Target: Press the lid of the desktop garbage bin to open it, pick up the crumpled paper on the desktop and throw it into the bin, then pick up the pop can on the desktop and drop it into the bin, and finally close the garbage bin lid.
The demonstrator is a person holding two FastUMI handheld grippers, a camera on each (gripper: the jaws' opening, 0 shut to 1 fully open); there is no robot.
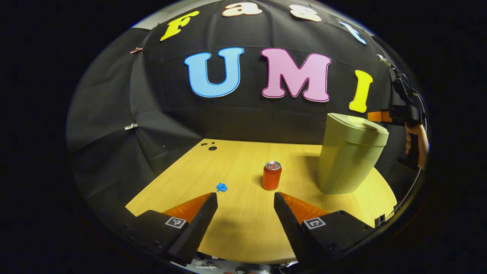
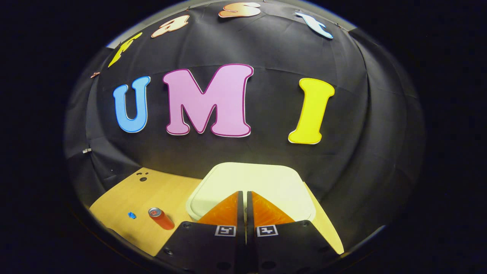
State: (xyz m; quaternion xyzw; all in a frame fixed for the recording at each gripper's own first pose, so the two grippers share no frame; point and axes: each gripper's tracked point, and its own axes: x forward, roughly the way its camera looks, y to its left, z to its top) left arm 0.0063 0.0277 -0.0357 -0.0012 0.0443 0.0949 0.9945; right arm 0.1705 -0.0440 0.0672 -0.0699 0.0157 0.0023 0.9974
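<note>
A pale green garbage bin [image 1: 349,156] stands on the wooden table's right side, its lid [image 2: 251,180] down. A red pop can [image 1: 271,175] stands upright left of the bin, and a small blue crumpled paper [image 1: 222,187] lies further left. My left gripper [image 1: 245,199] hovers open over the table's near edge, with nothing between its fingers. My right gripper [image 2: 244,196] is shut with nothing in it, its tips over the middle of the lid; contact cannot be told. In the left gripper view the right gripper [image 1: 380,116] reaches the lid's right edge, held by a hand [image 1: 416,142].
The wooden table [image 1: 236,220] has small dark holes [image 1: 210,145] near its far left corner. Black cloth walls close off the back and both sides. In the right gripper view the can [image 2: 161,218] and the paper [image 2: 132,215] show far left.
</note>
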